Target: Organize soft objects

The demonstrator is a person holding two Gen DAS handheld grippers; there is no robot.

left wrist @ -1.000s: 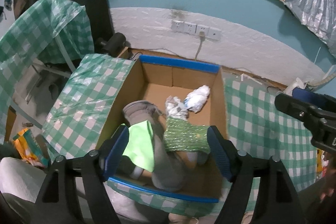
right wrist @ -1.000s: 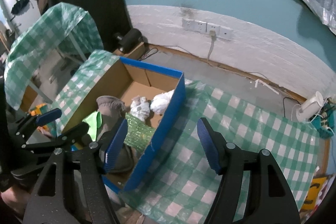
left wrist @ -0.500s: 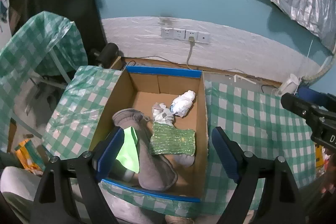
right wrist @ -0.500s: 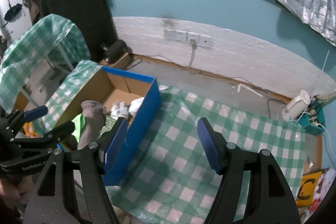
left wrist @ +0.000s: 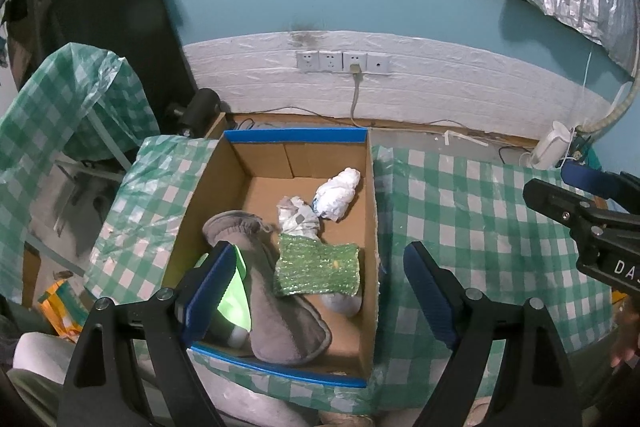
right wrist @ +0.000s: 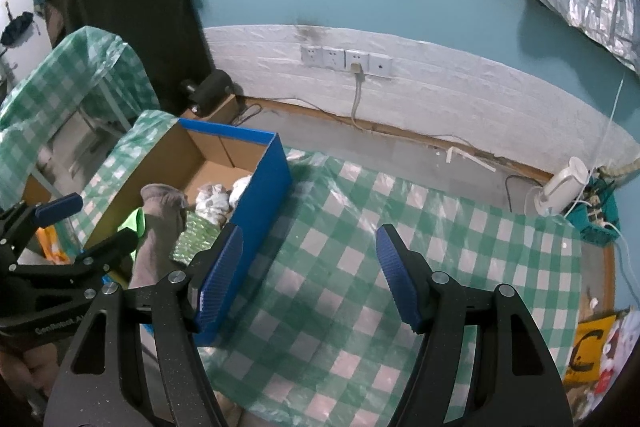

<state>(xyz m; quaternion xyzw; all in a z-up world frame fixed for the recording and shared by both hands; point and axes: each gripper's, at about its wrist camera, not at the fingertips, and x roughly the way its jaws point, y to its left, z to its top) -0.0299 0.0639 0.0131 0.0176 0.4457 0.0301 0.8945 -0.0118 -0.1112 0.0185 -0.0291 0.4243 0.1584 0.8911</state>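
A cardboard box (left wrist: 372, 211) with blue rims stands on the green checked tablecloth (left wrist: 472, 211). Inside lie a grey fleece piece (left wrist: 280, 307), a neon green cloth (left wrist: 234, 303), a green bubble-wrap sheet (left wrist: 316, 269), a white crumpled bag (left wrist: 338, 193) and a pale bundle (left wrist: 298, 217). My left gripper (left wrist: 320, 293) hovers open above the box's near half, nothing between its blue pads. My right gripper (right wrist: 310, 275) hangs open over bare cloth right of the box (right wrist: 264, 187), holding nothing. The right gripper also shows at the right edge (left wrist: 592, 211).
A white wall strip with sockets (left wrist: 342, 61) and a plugged cable runs behind the table. A small white appliance (right wrist: 562, 189) and cables sit on the floor at the far right. A covered rack (left wrist: 60, 99) stands left; an orange packet (left wrist: 60, 307) lies below it.
Both grippers have drawn back and to the right, so the box looks smaller and further left. The left jaws stand a little wider than at first. The box contents have not moved.
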